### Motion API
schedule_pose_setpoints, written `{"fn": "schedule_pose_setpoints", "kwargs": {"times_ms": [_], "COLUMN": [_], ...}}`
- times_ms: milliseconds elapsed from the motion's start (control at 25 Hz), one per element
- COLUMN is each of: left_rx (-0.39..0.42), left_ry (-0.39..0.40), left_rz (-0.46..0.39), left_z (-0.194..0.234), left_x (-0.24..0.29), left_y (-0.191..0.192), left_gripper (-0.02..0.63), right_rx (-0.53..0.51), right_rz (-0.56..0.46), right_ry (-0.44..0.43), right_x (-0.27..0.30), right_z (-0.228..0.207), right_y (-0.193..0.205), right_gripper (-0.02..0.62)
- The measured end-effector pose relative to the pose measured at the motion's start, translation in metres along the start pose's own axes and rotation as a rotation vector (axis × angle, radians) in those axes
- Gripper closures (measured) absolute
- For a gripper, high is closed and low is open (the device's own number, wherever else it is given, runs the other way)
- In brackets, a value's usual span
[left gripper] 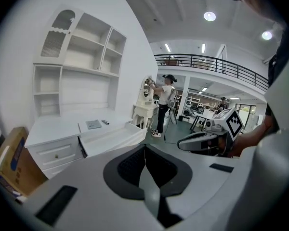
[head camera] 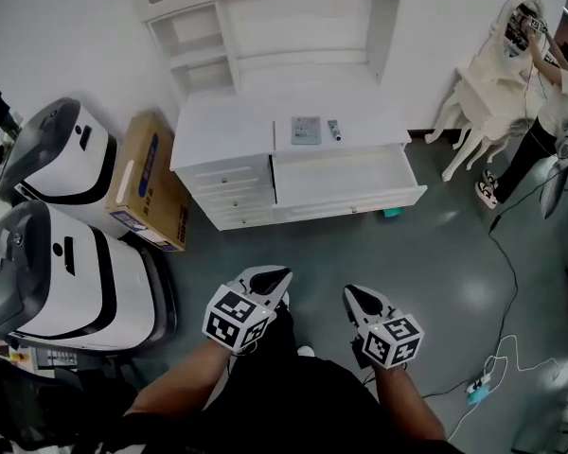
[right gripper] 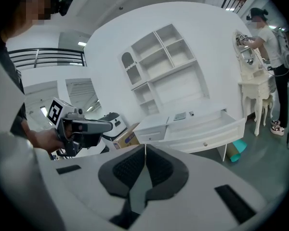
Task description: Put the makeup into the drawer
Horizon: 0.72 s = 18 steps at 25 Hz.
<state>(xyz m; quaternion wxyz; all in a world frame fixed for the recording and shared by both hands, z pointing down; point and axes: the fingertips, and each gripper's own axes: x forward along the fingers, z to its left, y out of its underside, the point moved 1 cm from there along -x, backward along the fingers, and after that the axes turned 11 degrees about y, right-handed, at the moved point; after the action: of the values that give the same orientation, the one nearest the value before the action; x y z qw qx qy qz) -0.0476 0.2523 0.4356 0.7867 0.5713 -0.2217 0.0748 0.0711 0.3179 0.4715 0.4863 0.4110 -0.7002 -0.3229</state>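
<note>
A white dresser (head camera: 222, 126) stands ahead with its wide drawer (head camera: 346, 180) pulled open and nothing visible inside. On the dresser top lie a flat grey makeup palette (head camera: 306, 130) and a small makeup tube (head camera: 333, 130). Both grippers hang well short of the dresser, over the grey floor. My left gripper (head camera: 284, 275) and my right gripper (head camera: 348, 295) are shut with nothing between the jaws. The left gripper view shows the palette (left gripper: 93, 124), the tube (left gripper: 105, 122) and the drawer (left gripper: 111, 137). From the right gripper view I see the palette (right gripper: 179, 116) and the drawer (right gripper: 207, 129).
A cardboard box (head camera: 147, 183) leans beside the dresser's left end, with two white machines (head camera: 52, 149) (head camera: 57, 277) further left. A teal object (head camera: 391, 213) lies under the drawer. A person (head camera: 549, 93) stands at a white vanity at right. Cables and a power strip (head camera: 478, 386) lie on the floor.
</note>
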Motion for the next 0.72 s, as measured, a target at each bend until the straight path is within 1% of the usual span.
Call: {"fn": "schedule_pose_setpoints", "kwargs": {"times_ms": [160,320,480,600,720], "left_rx": [-0.014,-0.034,-0.035,-0.023,-0.008], "left_ry": [0.0,-0.018,-0.026,-0.012,0.002], "left_rz": [0.004,0.01,-0.015,-0.028,-0.024], "left_z": [0.021,0.058,0.099,0.129,0.158], "left_x": [0.009,0.008,0.011,0.017,0.023], "left_y": [-0.001,-0.005,-0.027,-0.045,-0.058], "left_gripper": [0.595,0.595,0.595,0.595,0.595], "right_rx": [-0.014,-0.034,-0.044,-0.047,-0.041], "right_rz": [0.015,0.021,0.02,0.018,0.023], "right_ry": [0.0,-0.004,0.003,0.024,0.052], "right_x": [0.025,0.058,0.094,0.124,0.15], "right_z": [-0.006,-0.004,-0.006,-0.01,-0.017], "right_y": [-0.012,-0.033,-0.058,-0.075,-0.089], "right_gripper": [0.568,0.568,0.568,0.568,0.568]}}
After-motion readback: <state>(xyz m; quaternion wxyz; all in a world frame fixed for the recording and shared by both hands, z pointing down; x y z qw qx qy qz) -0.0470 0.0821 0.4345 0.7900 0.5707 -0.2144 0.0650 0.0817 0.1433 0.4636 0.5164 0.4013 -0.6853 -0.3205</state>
